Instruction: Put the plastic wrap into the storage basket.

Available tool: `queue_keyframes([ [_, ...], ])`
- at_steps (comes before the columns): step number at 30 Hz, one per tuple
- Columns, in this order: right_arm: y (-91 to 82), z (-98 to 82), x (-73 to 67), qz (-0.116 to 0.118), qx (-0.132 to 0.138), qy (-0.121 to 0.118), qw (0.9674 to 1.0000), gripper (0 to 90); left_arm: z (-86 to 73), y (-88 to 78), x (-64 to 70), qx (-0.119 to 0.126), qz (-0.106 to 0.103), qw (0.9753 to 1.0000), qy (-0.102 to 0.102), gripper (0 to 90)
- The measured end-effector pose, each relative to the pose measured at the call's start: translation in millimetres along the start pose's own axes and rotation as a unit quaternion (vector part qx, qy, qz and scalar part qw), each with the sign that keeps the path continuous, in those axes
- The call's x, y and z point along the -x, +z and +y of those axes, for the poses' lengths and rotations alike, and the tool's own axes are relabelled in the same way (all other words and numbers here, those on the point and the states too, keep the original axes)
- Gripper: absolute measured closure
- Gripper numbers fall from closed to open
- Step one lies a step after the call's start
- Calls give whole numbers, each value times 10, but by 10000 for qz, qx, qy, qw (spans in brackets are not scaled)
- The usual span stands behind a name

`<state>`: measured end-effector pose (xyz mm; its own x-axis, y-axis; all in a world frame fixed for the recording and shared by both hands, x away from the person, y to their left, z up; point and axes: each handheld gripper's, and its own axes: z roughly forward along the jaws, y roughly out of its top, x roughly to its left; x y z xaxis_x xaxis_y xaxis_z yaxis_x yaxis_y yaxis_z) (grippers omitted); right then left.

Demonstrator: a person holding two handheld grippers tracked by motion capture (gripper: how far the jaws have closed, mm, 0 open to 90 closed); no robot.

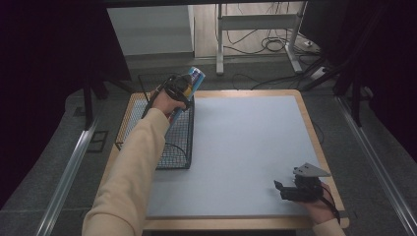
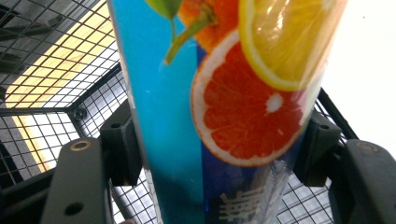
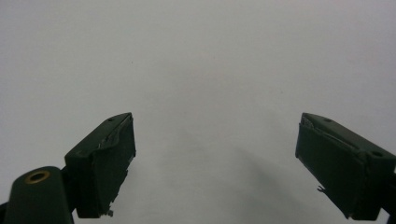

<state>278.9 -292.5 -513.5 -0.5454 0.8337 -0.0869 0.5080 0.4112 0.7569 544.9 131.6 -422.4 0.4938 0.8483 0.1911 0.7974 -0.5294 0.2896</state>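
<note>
We see a cream long sleeve; right gripper black, grey three-cornered plate on top, brass-ringed screw holes beside dark pads.

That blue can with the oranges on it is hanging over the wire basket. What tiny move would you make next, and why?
Probably lower it a little further into the wire basket. The left gripper is clamped on the can, with basket mesh showing behind and below it, so a release now would likely drop it. The right gripper rests open over the table.

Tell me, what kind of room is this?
Probably a lab or workshop set up for recording. A work table with a grey mat stands between dark curtains, loose cables lie on the floor, and a hand-held left gripper holds a can over a wire basket.
</note>
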Motion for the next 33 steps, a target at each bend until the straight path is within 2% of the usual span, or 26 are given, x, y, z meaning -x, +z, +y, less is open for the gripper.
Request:
queue_keyframes([
  [7, -4, 2, 0, 13, 18, -6, 10000, 122, 10, 78, 3, -109, 77, 9999, -8, 319],
  [13, 1, 1, 0, 12, 7, -10, 10000, 122, 0, 117, -32, -147, 116, 9997, -130, 317],
  [19, -6, 3, -3, 17, 9, -13, 10000, 121, -5, 111, -7, -110, 285, 9995, 32, 303],
  [24, -13, 4, -9, 16, 28, -24, 10000, 121, -10, -42, 17, 208, 347, 9992, -24, 263],
  [26, -15, 5, -7, 20, 35, -16, 10000, 121, -25, -98, 26, 240, 394, 9989, -49, 232],
  [29, -13, 4, -7, 44, 24, -4, 10000, 121, -75, -226, 52, 480, 116, 9987, -147, 194],
  [33, -20, 10, -9, 36, 30, -19, 10000, 121, -162, -389, 139, 793, -53, 9968, -122, 162],
])
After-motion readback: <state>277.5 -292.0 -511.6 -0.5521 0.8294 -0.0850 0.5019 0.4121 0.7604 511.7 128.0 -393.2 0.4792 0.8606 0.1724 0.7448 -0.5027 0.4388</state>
